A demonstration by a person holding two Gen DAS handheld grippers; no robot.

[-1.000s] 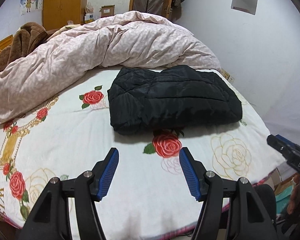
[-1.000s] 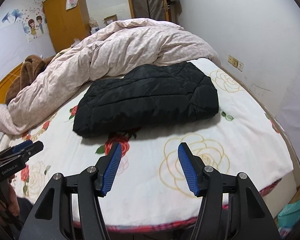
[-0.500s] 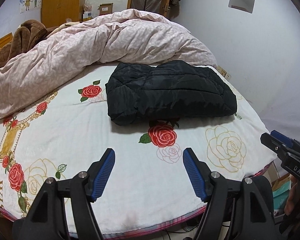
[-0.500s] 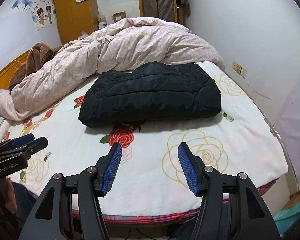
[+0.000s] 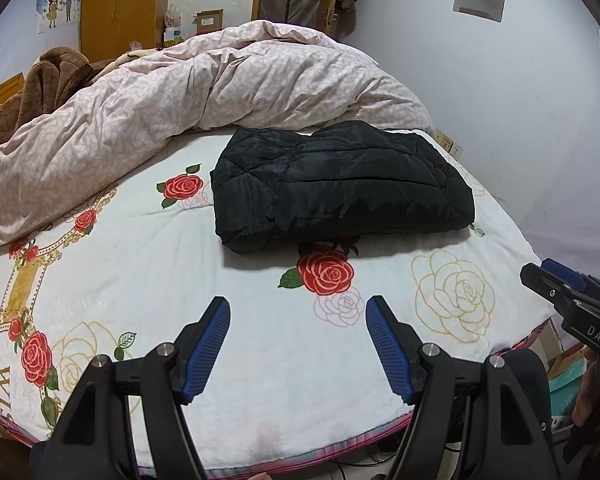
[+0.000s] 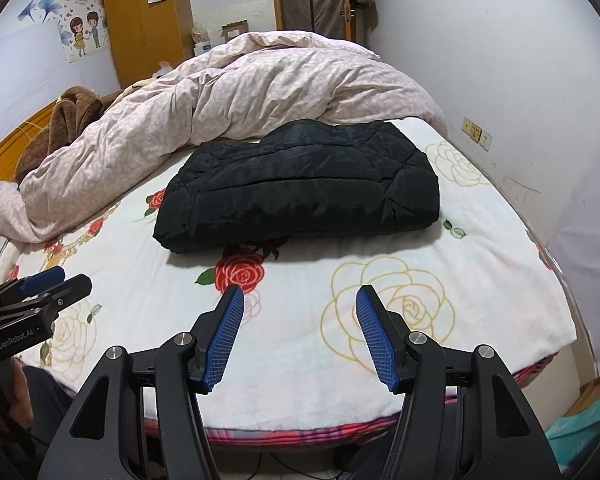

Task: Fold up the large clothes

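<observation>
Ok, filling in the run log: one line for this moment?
black jacket: folded on bed | left gripper: open, empty | right gripper: open, empty

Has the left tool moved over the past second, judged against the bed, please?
Yes. The left tool has drawn back toward the bed's near edge, away from the black jacket; the red rose now lies well beyond its fingertips.

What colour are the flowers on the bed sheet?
Red roses and pale gold outlined ones, on the white fleecy bed sheet; clearest in the right wrist view.
</observation>
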